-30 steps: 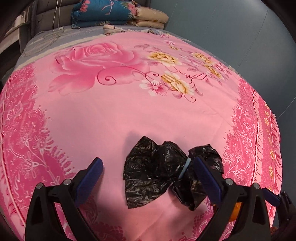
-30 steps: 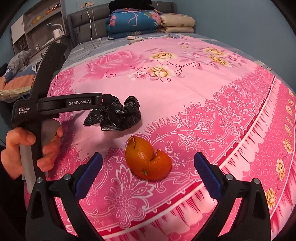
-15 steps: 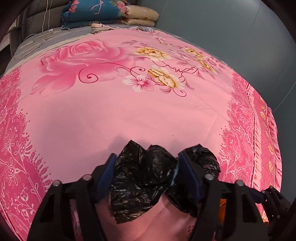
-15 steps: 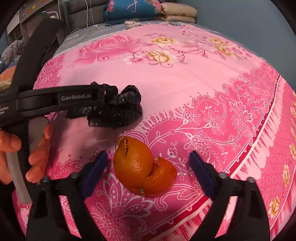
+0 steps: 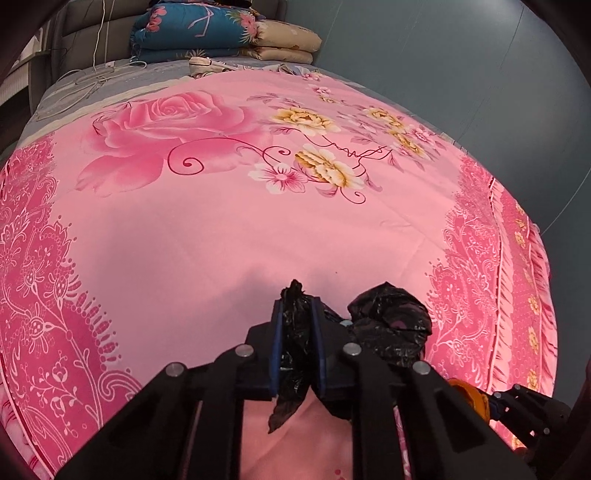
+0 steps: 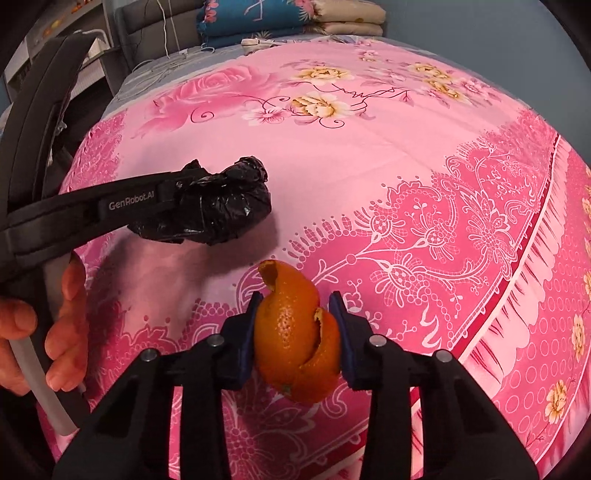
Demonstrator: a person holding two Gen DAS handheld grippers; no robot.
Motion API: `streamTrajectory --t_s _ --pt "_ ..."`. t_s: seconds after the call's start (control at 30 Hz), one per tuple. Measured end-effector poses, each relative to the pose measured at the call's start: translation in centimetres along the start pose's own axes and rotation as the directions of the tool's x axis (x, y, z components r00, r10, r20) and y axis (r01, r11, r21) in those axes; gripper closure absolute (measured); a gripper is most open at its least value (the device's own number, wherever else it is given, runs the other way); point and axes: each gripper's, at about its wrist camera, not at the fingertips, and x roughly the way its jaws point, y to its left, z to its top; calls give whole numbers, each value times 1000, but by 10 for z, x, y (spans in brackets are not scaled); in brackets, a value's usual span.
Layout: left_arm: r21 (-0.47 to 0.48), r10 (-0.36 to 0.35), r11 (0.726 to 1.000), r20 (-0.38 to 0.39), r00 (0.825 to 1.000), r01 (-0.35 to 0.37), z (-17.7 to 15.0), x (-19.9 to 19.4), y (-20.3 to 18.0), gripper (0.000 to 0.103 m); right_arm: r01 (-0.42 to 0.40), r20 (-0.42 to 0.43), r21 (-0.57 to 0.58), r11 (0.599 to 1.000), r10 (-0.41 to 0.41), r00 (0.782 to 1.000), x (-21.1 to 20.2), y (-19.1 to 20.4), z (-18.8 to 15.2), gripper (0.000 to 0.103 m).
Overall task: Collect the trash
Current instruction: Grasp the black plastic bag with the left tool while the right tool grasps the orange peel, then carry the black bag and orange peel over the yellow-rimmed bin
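Pinching the black bag (image 5: 295,347) between my left gripper (image 5: 296,345)'s fingers, I was closing my right gripper (image 6: 297,338) on the orange peel (image 6: 295,332) between its pads; next called for lifting both together.

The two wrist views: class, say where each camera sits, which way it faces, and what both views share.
Left wrist: sits on the left gripper, facing down along its fingers, shut on the black bag.
Right wrist: sits on the right gripper, facing down at the orange peel between its closing jaws; a hand shows.
Shared: bag, peel, pink bedspread, folded quilts.
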Motion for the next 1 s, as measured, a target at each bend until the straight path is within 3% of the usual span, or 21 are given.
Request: streamTrajectory --t_s 0.3,0.6,0.8,1.0 --pt "2 -23 1000 18 1000 23 -4 -38 7 90 -33 35 30 999 32 999 -31 -1 -2 73" --pt "44 -30 999 40 999 28 -24 -85 12 90 -73 94 83 994 65 993 -91 -8 -13 73" --pt "106 -42 994 55 998 36 -47 -122 6 90 -95 132 125 988 79 988 -140 -16 -31 73" --pt "109 -58 993 55 997 52 -69 -152 1 90 -122 152 141 983 100 983 -177 -18 -56 73"
